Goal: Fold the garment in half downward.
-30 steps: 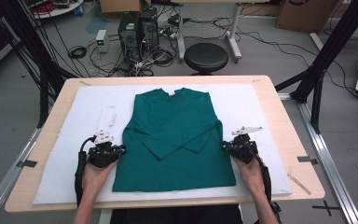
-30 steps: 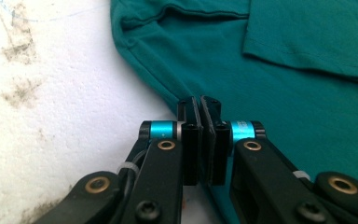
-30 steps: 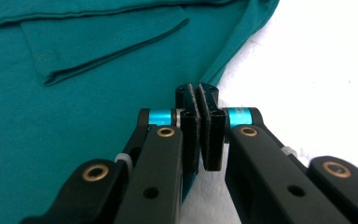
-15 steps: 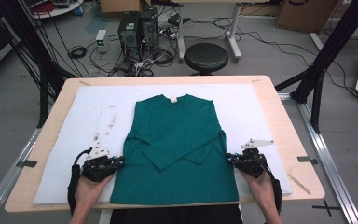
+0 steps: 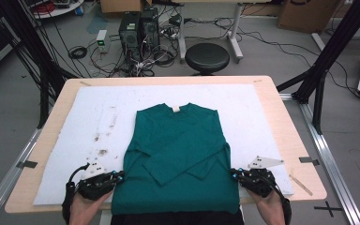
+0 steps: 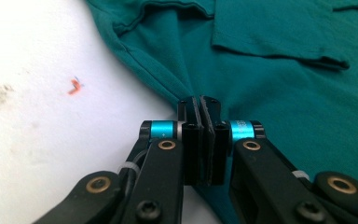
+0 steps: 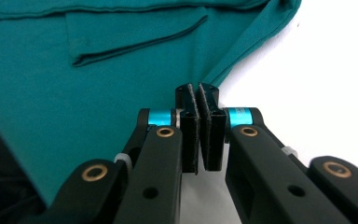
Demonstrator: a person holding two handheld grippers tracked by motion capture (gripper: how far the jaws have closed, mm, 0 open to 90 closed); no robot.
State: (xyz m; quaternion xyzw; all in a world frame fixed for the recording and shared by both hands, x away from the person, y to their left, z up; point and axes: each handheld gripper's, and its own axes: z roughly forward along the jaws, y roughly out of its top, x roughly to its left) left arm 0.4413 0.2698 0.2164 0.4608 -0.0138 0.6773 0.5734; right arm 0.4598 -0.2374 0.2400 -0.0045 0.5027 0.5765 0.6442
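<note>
A teal long-sleeved shirt point(image 5: 178, 150) lies flat, front up, on a white mat point(image 5: 98, 112), with both sleeves folded across its body. My left gripper point(image 5: 117, 177) is shut on the shirt's left side edge near the hem. In the left gripper view the fabric point(image 6: 284, 93) creases in toward the closed jaws of the left gripper point(image 6: 199, 100). My right gripper point(image 5: 234, 176) is shut on the right side edge near the hem. In the right gripper view the cloth point(image 7: 74, 102) runs in to the tips of the right gripper point(image 7: 198, 88). The hem reaches the table's near edge.
The mat covers most of a wooden table point(image 5: 281, 122) and has dark smudges point(image 5: 102, 152) left of the shirt and a small orange speck point(image 6: 76, 85). Beyond the table stand a black stool point(image 5: 207, 57), computer towers point(image 5: 138, 28) and loose cables on the floor.
Both hands have drawn back toward the table's near edge and sunk. The whole shirt has slid with them toward the near edge, its collar now farther from the mat's far side.
</note>
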